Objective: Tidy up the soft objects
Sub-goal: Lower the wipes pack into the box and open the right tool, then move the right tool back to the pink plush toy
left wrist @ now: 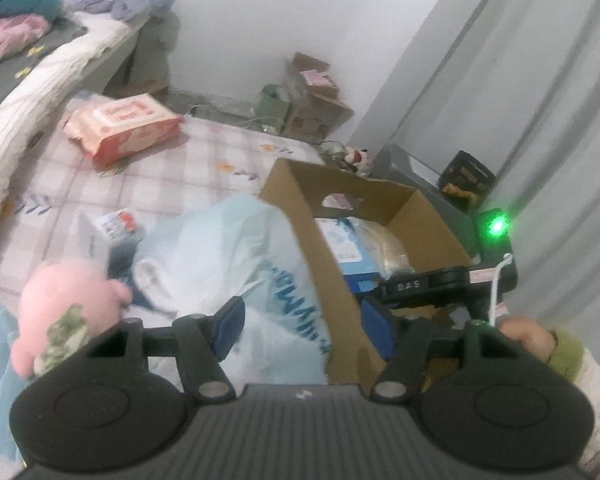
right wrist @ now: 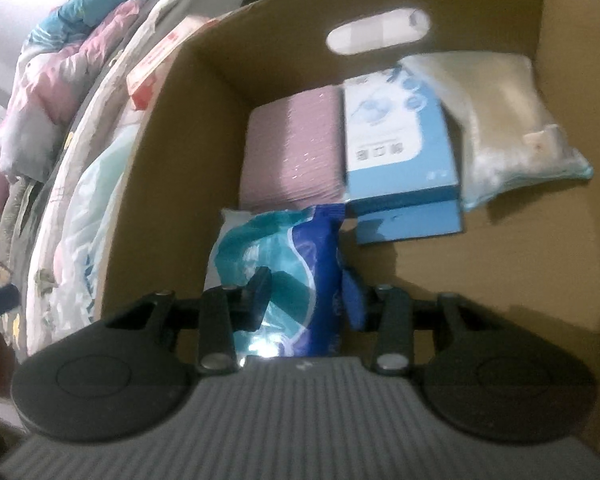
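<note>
- The pink plush toy (left wrist: 66, 308) lay outside the cardboard box (left wrist: 328, 280), at the far left of the left wrist view on the checked mat (left wrist: 204, 152); it was judged not yet sorted.
- A pink wet-wipe pack (left wrist: 124, 124) lay further back on the same mat, well apart from the box, also unsorted.
- A pale blue plastic bag (left wrist: 236, 248) leaned against the box's outer left wall, still outside it.
- The left hand-held gripper (left wrist: 304, 332) stood released, nothing between its blue pads, hovering over the bag and the box's near wall.
- Inside the box, from left to right in the right wrist view: a mauve pad stack (right wrist: 296, 144), a blue carton (right wrist: 400, 152) and a clear-wrapped beige cushion (right wrist: 508, 128). These were judged already stowed.
- The right hand-held gripper (right wrist: 308, 300) was clenched on a blue-and-teal soft pack (right wrist: 284, 256) within the box, near its front left; whether the pack rested on the box floor could not be told.
- Judgement: the task was partly complete, with one item being placed and at least three left outside.
</note>
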Available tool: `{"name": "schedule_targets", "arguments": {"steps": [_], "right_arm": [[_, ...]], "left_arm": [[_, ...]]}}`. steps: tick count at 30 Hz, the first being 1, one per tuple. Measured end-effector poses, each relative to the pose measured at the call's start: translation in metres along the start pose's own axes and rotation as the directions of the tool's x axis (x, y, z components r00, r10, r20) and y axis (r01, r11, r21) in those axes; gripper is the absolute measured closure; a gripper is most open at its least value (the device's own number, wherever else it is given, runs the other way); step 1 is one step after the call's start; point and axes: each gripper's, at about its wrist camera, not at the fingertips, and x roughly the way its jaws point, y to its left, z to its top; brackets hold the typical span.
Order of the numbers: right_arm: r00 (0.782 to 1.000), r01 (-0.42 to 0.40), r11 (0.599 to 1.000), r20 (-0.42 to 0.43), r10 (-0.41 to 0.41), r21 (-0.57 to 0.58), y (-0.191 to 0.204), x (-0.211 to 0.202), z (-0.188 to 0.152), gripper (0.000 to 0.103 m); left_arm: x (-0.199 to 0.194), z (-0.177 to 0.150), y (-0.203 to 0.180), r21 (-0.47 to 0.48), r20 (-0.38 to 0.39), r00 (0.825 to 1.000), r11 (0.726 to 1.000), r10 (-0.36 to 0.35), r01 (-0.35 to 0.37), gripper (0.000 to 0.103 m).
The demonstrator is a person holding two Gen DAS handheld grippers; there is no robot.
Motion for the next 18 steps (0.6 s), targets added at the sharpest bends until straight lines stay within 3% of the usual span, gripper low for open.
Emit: {"name": "schedule_targets", "arguments": {"steps": [9, 18], "right_arm": [[1.0, 0.009, 0.996, 0.026, -0.012, 0.089, 0.001, -0.016, -0.004, 0.062], [0.98, -0.04, 0.998, 0.195, 0.03, 0.049, 0.035, -0.09, -0.026, 0.054]], "left_arm": [[-0.029, -0.014, 0.032, -0.004, 0.07, 0.993, 0.995, 0.099, -0.099, 0.028], [-0.078, -0.033, 0.074, -0.047, 0.119, 0.973, 0.98, 0.199, -0.194, 0.021]]}}
